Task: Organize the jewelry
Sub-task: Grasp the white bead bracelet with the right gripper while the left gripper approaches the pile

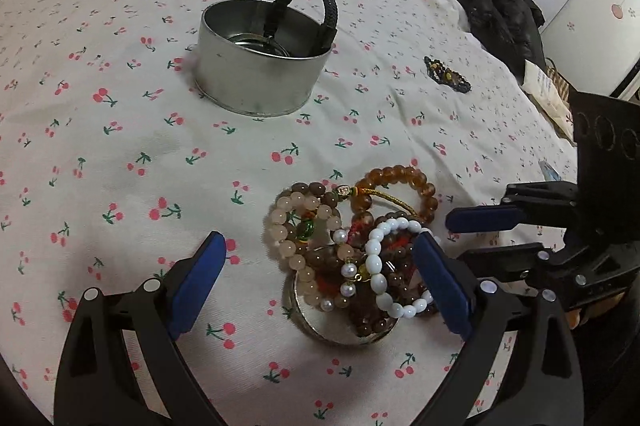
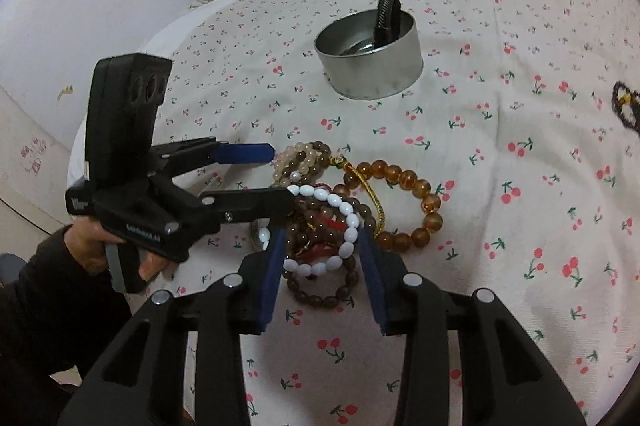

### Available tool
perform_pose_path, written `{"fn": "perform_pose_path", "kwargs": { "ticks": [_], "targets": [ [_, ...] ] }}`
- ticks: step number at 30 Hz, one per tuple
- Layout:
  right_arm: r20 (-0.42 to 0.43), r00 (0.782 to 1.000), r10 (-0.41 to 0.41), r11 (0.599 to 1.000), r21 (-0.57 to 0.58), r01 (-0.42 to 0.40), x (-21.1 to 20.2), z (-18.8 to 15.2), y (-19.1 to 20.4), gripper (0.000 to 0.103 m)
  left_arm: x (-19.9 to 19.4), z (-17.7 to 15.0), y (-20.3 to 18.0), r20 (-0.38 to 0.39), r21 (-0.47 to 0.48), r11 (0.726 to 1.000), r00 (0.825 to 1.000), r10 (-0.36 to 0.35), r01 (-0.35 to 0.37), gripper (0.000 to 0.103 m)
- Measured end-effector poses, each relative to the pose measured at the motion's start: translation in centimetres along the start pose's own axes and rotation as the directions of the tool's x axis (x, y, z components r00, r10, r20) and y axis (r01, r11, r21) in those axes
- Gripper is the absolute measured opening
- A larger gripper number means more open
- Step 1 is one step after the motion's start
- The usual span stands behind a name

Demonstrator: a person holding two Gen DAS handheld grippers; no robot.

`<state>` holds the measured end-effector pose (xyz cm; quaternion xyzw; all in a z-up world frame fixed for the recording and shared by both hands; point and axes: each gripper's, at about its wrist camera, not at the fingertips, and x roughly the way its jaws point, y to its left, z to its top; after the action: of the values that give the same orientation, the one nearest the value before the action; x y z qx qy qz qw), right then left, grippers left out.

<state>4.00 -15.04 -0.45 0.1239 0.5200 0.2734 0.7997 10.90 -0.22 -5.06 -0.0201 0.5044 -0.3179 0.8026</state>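
A: Start at the right claw (image 2: 322, 250); how does it stand?

B: Spread, its two blue pads on either side of the white bead bracelet (image 2: 340, 226) but not clenched on it; the bracelet lies on top of the tangled heap of bracelets (image 2: 320, 226), which rests partly in a shallow metal lid (image 1: 340, 334) on the bed (image 2: 520, 306).

A: And the left claw (image 1: 318, 282)?

B: Released too, wide apart, its right pad close against the same white beads and its left pad over bare sheet; from the right camera it reaches in from the side, its lower finger level with the heap.

A: Further out?

B: The amber bead bracelet (image 2: 404, 206) with a gold cord (image 2: 372, 194) spills from the heap toward the round tin (image 2: 370, 62); the tin already has a black braided band (image 2: 386, 14) leaning out of it; a dark beaded piece (image 1: 447, 74) lies alone, well apart.

A: What could go wrong?

B: The strands look interlocked; lifting the white one may drag the brown beads or the cord along and scatter them; both claws crowd one spot, so they may knock together; round glossy beads could roll out of a flat pinch.

A: Anything unclear?

B: I cannot tell how many brown strands there are or which loops thread through which; the lid is mostly buried; the tin's bottom shows only a ring-like shape; the dark piece is cut by the edge of the right view.
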Motion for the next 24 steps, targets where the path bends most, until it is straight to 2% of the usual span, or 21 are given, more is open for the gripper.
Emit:
{"fn": "perform_pose_path", "kwargs": {
  "ticks": [4, 5, 8, 9, 10, 11, 14, 17, 20, 24],
  "targets": [
    [-0.03, 1.0, 0.001, 1.0, 0.026, -0.001, 1.2, -0.1, -0.6, 0.037, 0.2, -0.2, -0.1, -0.006, 0.013, 1.0, 1.0, 0.013, -0.013, 0.09],
    [-0.034, 0.999, 0.004, 1.0, 0.031, -0.003, 1.4, -0.1, -0.8, 0.036, 0.2, -0.2, 0.0, -0.004, 0.012, 1.0, 1.0, 0.016, -0.016, 0.086],
    [-0.032, 0.999, -0.001, 0.999, 0.041, 0.003, 1.7, -0.1, -0.9, 0.033, 0.3, -0.1, 0.3, -0.015, -0.004, 1.0, 1.0, 0.0, 0.0, 0.066],
    [-0.027, 1.0, 0.01, 0.999, 0.051, -0.009, 1.7, 0.0, -1.1, 0.027, 0.2, -0.1, 0.4, -0.014, -0.008, 1.0, 1.0, -0.013, 0.013, 0.058],
    [-0.024, 1.0, 0.017, 0.998, 0.059, -0.016, 1.6, 0.0, -1.2, 0.024, 0.1, -0.1, 0.5, -0.013, -0.013, 0.999, 0.999, -0.032, 0.032, 0.054],
    [-0.022, 1.0, 0.018, 0.998, 0.063, -0.016, 1.6, 0.0, -1.2, 0.024, 0.1, -0.1, 0.5, -0.018, -0.01, 1.0, 0.999, -0.027, 0.026, 0.045],
    [-0.023, 1.0, 0.008, 0.999, 0.052, -0.007, 1.5, -0.1, -1.2, 0.017, 0.2, -0.1, 0.5, -0.024, -0.003, 0.999, 0.999, -0.034, 0.034, 0.032],
    [-0.005, 1.0, 0.009, 0.999, 0.049, -0.009, 1.1, 0.0, -1.0, 0.013, -0.1, 0.0, 0.7, -0.037, -0.008, 0.999, 0.998, -0.047, 0.047, 0.025],
    [0.013, 1.0, 0.016, 0.998, 0.056, -0.017, 0.8, 0.1, -1.1, 0.012, -0.5, 0.2, 1.4, -0.057, -0.033, 0.997, 0.996, -0.075, 0.073, 0.025],
    [-0.004, 0.999, 0.034, 0.998, 0.052, -0.034, 1.0, 0.0, -1.1, 0.012, -0.9, 0.0, 1.1, -0.059, 0.012, 0.999, 0.997, -0.045, 0.046, 0.023]
  ]
}}
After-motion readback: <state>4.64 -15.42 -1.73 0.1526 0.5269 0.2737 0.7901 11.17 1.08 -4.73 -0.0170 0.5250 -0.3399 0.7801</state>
